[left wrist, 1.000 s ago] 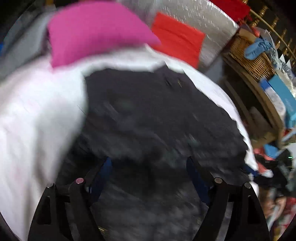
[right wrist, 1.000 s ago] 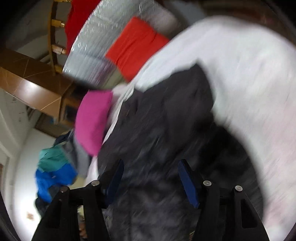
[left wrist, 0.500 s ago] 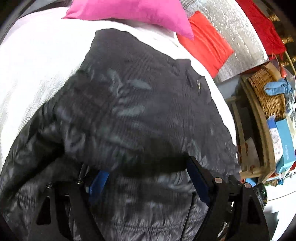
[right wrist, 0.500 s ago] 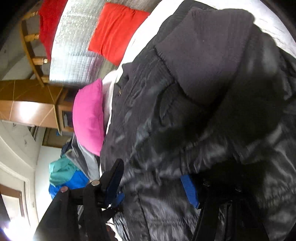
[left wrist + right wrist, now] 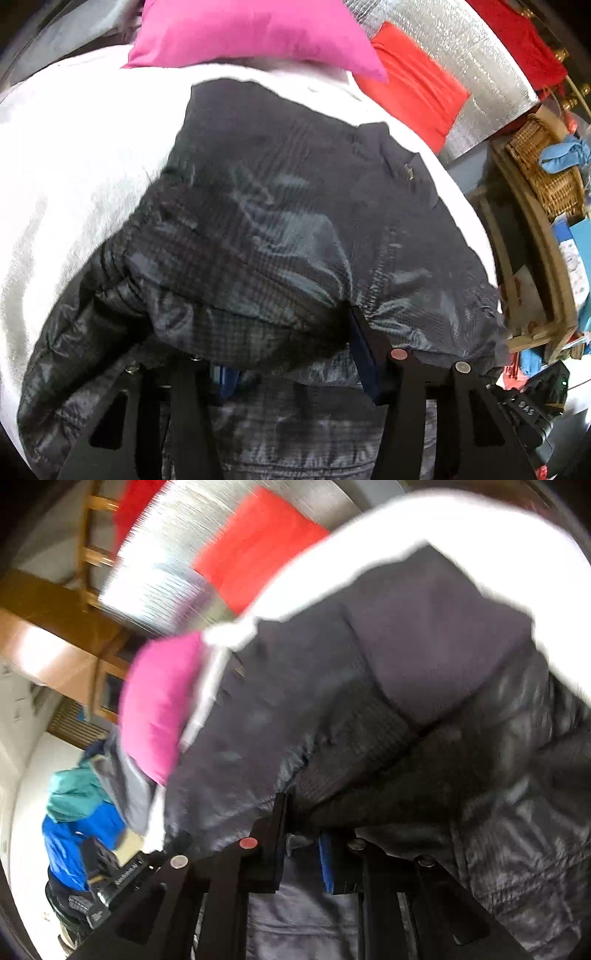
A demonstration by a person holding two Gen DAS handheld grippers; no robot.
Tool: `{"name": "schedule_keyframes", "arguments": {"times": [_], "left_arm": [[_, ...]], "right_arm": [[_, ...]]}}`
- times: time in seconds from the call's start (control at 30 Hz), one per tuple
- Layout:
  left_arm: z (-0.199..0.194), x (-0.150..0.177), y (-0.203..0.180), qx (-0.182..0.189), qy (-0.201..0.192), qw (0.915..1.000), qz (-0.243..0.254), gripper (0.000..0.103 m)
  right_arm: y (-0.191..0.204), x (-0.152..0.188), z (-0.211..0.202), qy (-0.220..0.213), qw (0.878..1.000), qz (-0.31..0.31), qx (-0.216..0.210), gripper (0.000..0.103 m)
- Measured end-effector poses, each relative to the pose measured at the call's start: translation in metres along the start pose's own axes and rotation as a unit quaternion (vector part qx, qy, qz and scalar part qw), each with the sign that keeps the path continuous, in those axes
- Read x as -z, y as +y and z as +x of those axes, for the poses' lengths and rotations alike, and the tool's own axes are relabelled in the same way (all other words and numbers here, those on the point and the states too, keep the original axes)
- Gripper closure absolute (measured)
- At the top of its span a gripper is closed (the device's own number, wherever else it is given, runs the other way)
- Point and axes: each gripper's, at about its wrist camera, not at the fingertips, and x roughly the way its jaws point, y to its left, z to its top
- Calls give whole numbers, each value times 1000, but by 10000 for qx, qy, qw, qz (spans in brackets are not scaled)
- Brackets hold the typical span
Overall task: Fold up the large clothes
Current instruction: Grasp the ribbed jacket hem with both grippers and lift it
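Now both tools tighter on jacket.

We see the jacket spread on the bed, its near edge draped over the left gripper and the right gripper. Behind it a pillow lies at the bed's head, a second cushion to its right. Right of the bed, a basket sits on a shelf.
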Motion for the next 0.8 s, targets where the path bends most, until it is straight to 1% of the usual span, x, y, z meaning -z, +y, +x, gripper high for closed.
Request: {"name": "schedule_keyframes", "arguments": {"times": [0.03, 0.07, 0.1, 0.17, 0.23, 0.33, 0.4, 0.43, 0.47, 0.53, 0.57, 0.67, 0.73, 0.8], "left_arm": [[1, 0, -1, -11, -3, 10000, 20, 48], [-2, -1, -3, -25, 10, 10000, 63, 48], [-5, -1, -4, -26, 22, 9999, 104, 47], [-10, 1, -8, -43, 34, 9997, 247, 43], [-16, 6, -10, -128, 106, 9989, 435, 36], [-27, 17, -9, -238, 158, 9966, 770, 36], [-42, 25, -9, -466, 71, 9929, 1093, 35], [-47, 28, -6, -541, 5, 9914, 1195, 34], [-55, 31, -2, -625, -89, 9896, 1292, 34], [-74, 39, 6, -812, -335, 9852, 1469, 31], [-87, 46, 12, -914, -487, 9822, 1566, 30], [-117, 62, 34, -1078, -748, 9777, 1637, 28], [-132, 72, 50, -1134, -839, 9778, 1551, 27], [-148, 86, 71, -1090, -834, 9819, 1305, 26]], "right_arm": [[-1, 0, 0, 25, 10000, 16, -39, 86], [1, -2, -4, 50, 10000, -2, -79, 83], [3, -3, -9, 68, 9999, -20, -99, 83], [5, -1, -21, 18, 9998, -142, -113, 82], [9, 2, -33, -33, 9994, -339, -12, 81], [9, 7, -50, -151, 9980, -595, 125, 81], [9, 11, -71, -399, 9958, -773, 269, 76], [8, 14, -84, -540, 9945, -849, 295, 65], [5, 19, -97, -672, 9934, -888, 284, 46], [0, 31, -120, -946, 9908, -934, 244, 30], [-5, 39, -134, -1087, 9887, -992, 270, 30], [-15, 60, -162, -1274, 9846, -1091, 493, 30], [-24, 76, -174, -1268, 9849, -1047, 535, 30], [-33, 92, -181, -1163, 9858, -1038, 629, 30]]}}
